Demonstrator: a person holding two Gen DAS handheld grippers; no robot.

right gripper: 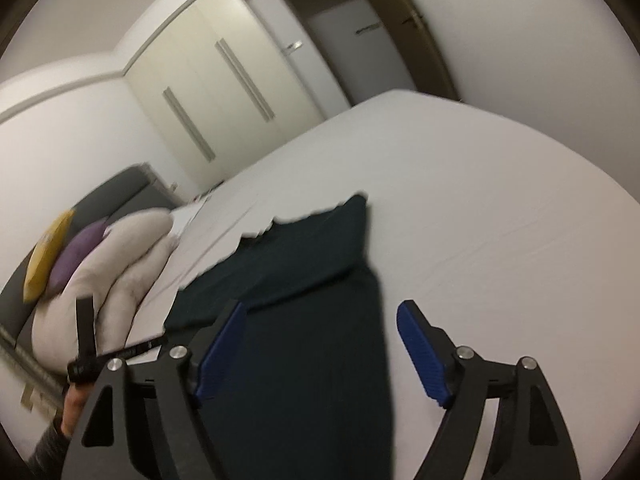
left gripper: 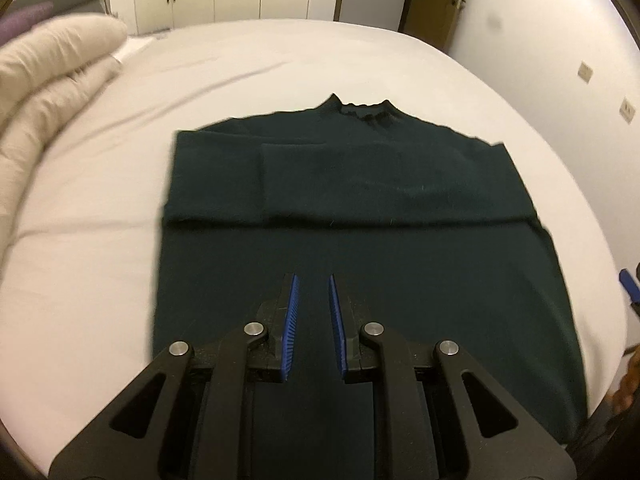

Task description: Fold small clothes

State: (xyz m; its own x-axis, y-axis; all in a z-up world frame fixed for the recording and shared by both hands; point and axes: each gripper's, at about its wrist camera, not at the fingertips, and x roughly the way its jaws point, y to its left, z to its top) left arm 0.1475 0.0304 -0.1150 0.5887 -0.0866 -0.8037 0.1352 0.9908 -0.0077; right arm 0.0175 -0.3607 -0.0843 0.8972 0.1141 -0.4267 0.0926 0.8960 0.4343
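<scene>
Now a dark green knitted sweater [left gripper: 360, 216] is lying flat on the white-sheeted bed [left gripper: 120, 208], its high collar pointing toward the far edge and its sleeves folded across the chest. It is sitting nearer the near edge than the far one, with bare sheet on both sides. The left tongs [left gripper: 311, 280] are hovering over the lower part of the sweater, their blue ribbed pads [left gripper: 291, 312] drawn almost together with only a narrow slit between them, and no cloth is showing in that slit. The right tongs [right gripper: 322, 312] are standing wide apart over the sweater's right edge, one blue pad above the dark fabric and the other above the white sheet; nothing is being pinched. Toward the bed's left edge a rolled cream duvet [right gripper: 132, 264] is resting against a purple cushion [right gripper: 78, 254] and a yellow cushion [right gripper: 46, 254]. Beyond the far edge, pale wardrobe doors [right gripper: 208, 92] are lining the wall.
</scene>
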